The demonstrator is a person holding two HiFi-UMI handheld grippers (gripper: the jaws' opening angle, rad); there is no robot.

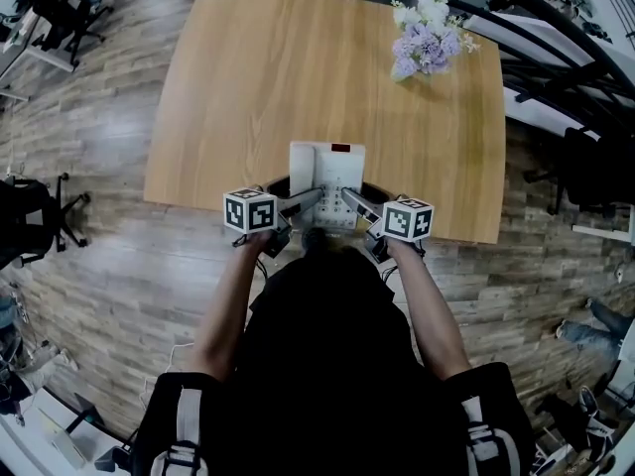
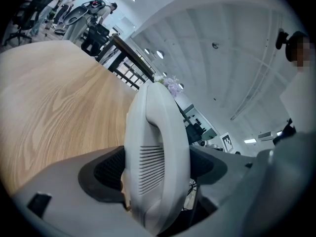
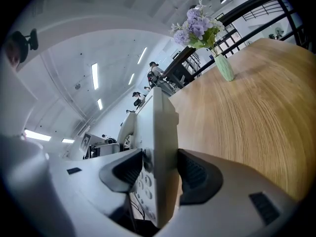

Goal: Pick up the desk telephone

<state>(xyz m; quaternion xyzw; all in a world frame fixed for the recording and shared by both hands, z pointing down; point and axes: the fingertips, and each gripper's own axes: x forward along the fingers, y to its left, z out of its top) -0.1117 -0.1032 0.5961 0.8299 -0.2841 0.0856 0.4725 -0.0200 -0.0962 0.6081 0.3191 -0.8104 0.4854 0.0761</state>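
A white desk telephone (image 1: 327, 178) hangs just above the near edge of the wooden table (image 1: 248, 77), gripped from both sides. My left gripper (image 1: 306, 202) is shut on its handset side; in the left gripper view the white handset (image 2: 157, 157) fills the gap between the dark pads (image 2: 106, 174). My right gripper (image 1: 349, 202) is shut on the keypad side, and in the right gripper view the phone's body (image 3: 160, 147) stands edge-on between the pads (image 3: 195, 177), with round keys showing. The phone's underside is hidden.
A vase of lilac and white flowers (image 1: 425, 36) stands at the table's far right corner, also the flowers (image 3: 198, 28) in the right gripper view. Office chairs (image 1: 35, 216) and a black railing (image 1: 556, 28) ring the table on a wood-plank floor.
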